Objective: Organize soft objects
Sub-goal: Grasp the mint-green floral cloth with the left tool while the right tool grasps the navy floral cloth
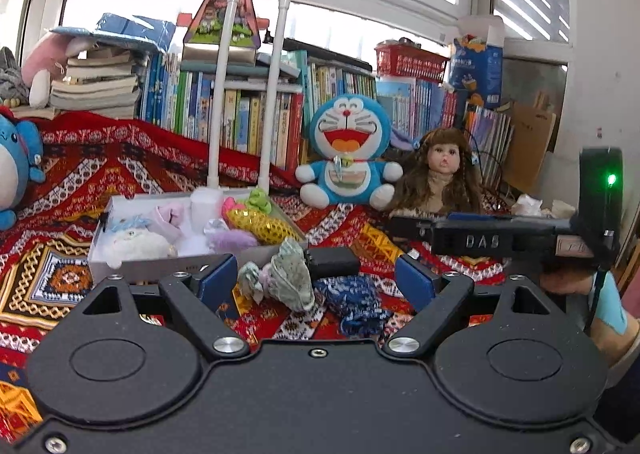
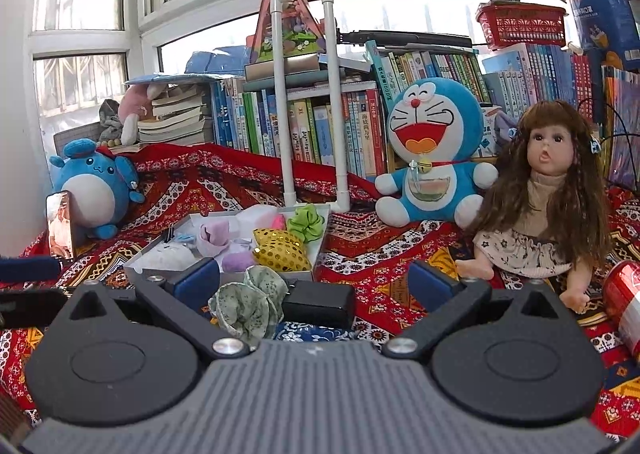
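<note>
Saw the green flowery scrunchie (image 2: 250, 308) at 11 o'clock, nearest the right gripper (image 2: 316, 280), fingers (image 2: 198, 280) spread wide, holding nothing.

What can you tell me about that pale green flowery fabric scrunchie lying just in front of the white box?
The pale green floral fabric scrunchie is a ruffled ring of thin cloth, crumpled and partly folded, lying on the red patterned blanket. It sits just outside the near wall of the white box, beside a small black box and next to a dark blue patterned cloth. The open left gripper and right gripper frame it; neither touches it.
</note>
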`<action>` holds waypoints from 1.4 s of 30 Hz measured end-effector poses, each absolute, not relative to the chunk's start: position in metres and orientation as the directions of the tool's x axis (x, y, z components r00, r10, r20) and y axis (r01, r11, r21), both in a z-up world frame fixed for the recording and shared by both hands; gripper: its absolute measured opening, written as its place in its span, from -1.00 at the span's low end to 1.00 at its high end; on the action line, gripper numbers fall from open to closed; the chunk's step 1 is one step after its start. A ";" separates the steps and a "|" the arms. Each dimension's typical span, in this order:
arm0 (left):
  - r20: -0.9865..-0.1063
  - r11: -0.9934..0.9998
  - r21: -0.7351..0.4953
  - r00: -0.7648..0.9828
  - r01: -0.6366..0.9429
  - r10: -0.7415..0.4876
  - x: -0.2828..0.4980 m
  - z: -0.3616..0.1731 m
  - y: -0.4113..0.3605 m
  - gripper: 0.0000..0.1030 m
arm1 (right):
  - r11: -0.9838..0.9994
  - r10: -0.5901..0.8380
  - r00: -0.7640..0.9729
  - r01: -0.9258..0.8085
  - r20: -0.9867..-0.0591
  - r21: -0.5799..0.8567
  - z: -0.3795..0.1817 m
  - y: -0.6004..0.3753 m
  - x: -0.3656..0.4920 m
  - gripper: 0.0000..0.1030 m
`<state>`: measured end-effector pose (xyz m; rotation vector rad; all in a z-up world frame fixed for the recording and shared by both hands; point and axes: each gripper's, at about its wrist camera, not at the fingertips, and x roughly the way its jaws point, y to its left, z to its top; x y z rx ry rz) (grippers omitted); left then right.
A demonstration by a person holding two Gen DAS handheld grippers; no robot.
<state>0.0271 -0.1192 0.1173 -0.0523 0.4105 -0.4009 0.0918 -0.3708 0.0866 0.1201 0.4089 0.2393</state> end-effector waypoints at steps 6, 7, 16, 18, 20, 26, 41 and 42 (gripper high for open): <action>-0.436 0.930 -0.111 0.824 0.350 -0.362 0.033 0.096 -0.136 0.47 | 0.962 0.263 0.882 -0.207 -0.391 0.180 0.078 -0.377 0.094 1.00; -0.443 0.933 -0.113 0.823 0.342 -0.355 0.035 0.093 -0.138 0.41 | 0.961 0.266 0.881 -0.209 -0.393 0.181 0.076 -0.378 0.094 1.00; -0.461 0.960 -0.100 0.843 0.260 -0.276 0.045 0.069 -0.159 -0.02 | 0.955 0.287 0.852 -0.220 -0.438 0.198 0.065 -0.382 0.100 0.83; -0.463 0.970 -0.112 0.852 0.216 -0.243 0.052 0.063 -0.163 -0.07 | 0.950 0.302 0.837 -0.226 -0.457 0.215 0.064 -0.382 0.104 0.74; -0.472 0.976 -0.138 0.854 0.171 -0.217 0.061 0.057 -0.164 -0.13 | 0.946 0.314 0.818 -0.225 -0.482 0.234 0.062 -0.381 0.109 0.65; -0.489 0.981 -0.181 0.858 0.076 -0.157 0.085 0.041 -0.171 -0.25 | 0.932 0.339 0.762 -0.191 -0.552 0.310 0.050 -0.385 0.122 0.31; -0.466 0.960 -0.279 0.876 -0.010 -0.126 0.130 0.021 -0.182 -0.61 | 0.903 0.380 0.750 -0.175 -0.541 0.392 0.042 -0.397 0.128 0.19; -0.467 0.961 -0.275 0.875 -0.010 -0.124 0.133 0.021 -0.182 -0.61 | 0.902 0.383 0.749 -0.178 -0.541 0.393 0.042 -0.397 0.129 0.19</action>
